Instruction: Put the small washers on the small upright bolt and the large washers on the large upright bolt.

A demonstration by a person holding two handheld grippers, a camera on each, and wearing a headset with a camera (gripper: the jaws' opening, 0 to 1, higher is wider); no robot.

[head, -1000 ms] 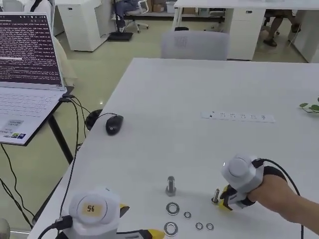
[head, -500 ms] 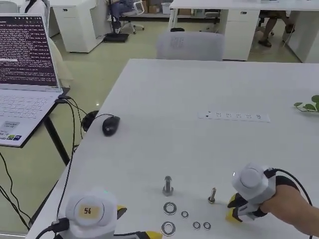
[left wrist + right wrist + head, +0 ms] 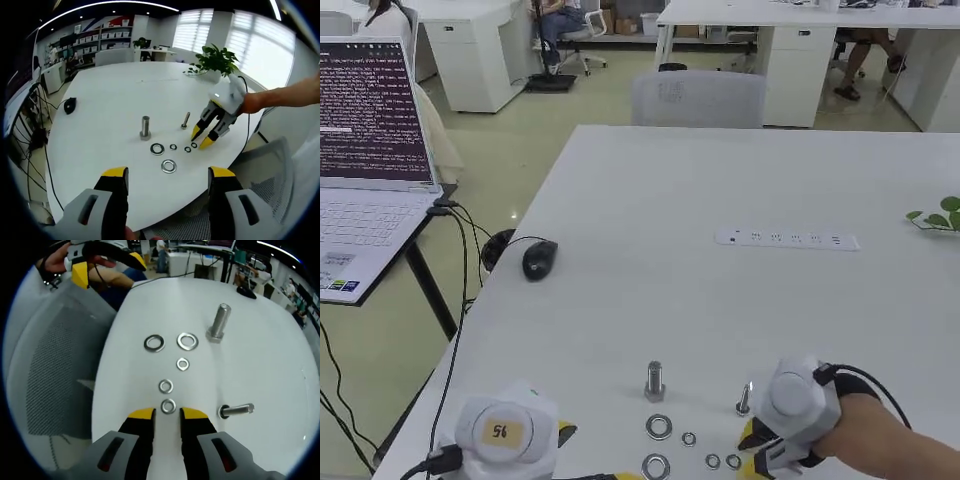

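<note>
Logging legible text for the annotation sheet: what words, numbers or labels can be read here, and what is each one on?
"56": on the round yellow label atop the left gripper.
Laptop screen: many lines of text, too small to read.
Stickers below that screen: too small to read.
Power strip: no legible marking.

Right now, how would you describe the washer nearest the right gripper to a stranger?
On the white table, three small washers lie in a line near the small bolt. It is the end washer, just ahead of the right gripper and its yellow tips; the other two lie farther off.
</note>
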